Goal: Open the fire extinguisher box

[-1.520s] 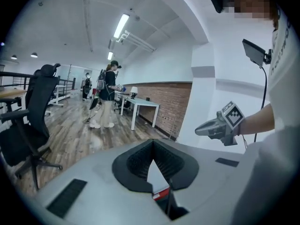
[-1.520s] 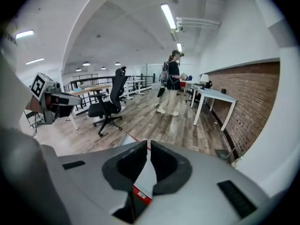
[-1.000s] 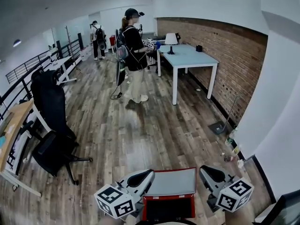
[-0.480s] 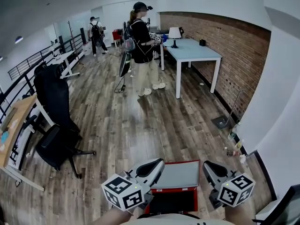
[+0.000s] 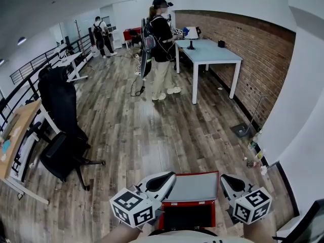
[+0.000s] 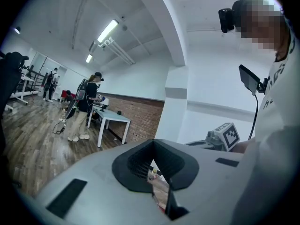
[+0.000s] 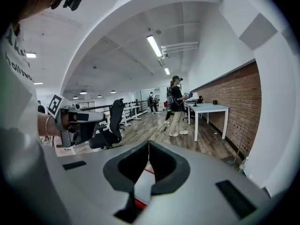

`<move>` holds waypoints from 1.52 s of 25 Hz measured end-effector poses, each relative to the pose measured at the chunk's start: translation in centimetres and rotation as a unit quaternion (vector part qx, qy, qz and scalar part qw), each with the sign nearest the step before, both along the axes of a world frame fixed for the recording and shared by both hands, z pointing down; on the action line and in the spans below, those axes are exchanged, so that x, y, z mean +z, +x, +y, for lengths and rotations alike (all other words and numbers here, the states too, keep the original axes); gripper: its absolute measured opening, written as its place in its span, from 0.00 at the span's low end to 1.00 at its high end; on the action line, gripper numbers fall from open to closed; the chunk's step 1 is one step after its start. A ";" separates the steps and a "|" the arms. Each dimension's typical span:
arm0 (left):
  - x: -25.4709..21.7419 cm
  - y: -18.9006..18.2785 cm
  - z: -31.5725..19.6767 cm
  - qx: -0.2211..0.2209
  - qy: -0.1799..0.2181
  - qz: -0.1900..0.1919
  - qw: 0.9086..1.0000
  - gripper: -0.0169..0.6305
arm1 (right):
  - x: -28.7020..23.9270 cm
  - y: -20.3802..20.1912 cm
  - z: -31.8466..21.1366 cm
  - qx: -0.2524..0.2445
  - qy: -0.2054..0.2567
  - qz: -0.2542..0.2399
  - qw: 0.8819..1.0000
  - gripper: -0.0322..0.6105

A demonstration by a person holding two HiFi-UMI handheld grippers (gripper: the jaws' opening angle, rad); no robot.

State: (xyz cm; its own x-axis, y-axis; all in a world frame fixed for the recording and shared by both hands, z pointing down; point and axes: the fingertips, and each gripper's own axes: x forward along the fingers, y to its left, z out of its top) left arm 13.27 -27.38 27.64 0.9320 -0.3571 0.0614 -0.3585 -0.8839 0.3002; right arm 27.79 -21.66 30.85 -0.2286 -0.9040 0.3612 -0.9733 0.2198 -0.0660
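In the head view a red fire extinguisher box (image 5: 188, 212) with a pale grey front panel lies on the wood floor at the bottom edge. My two grippers are held over it, one at each side. My left gripper (image 5: 171, 175) points up over the box's left top corner, and its jaws look shut and empty (image 6: 153, 149). My right gripper (image 5: 225, 177) hangs by the box's right top corner, apart from it. Its jaws have closed tip to tip with nothing between them (image 7: 149, 144). Below those tips the grey panel with its red edge (image 7: 142, 187) shows.
A person with a backpack (image 5: 161, 44) stands beside a white table (image 5: 212, 55); another person (image 5: 98, 34) is far back. A black office chair (image 5: 63, 135) and a wooden desk (image 5: 15, 140) are at the left. Along the right run a brick wall (image 5: 258, 59), a white wall and floor clutter (image 5: 251, 158).
The head view has tilted, so the room sits a little differently. The person with the backpack has stepped farther away towards the table. My left gripper has shifted right, closer to the box.
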 end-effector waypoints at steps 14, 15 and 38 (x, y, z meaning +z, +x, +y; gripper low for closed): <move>1.3 -1.9 -1.3 -0.028 -0.013 -0.004 1.000 0.04 | 0.3 1.2 -0.7 0.017 -0.001 -0.021 1.000 0.06; 1.3 -2.0 -1.4 -0.028 -0.014 -0.005 0.999 0.04 | 0.3 1.2 -0.8 0.017 -0.001 -0.018 1.000 0.06; 1.3 -2.2 -1.8 -0.034 -0.022 -0.006 0.999 0.04 | 0.0 1.3 -1.0 0.012 0.000 -0.005 1.000 0.06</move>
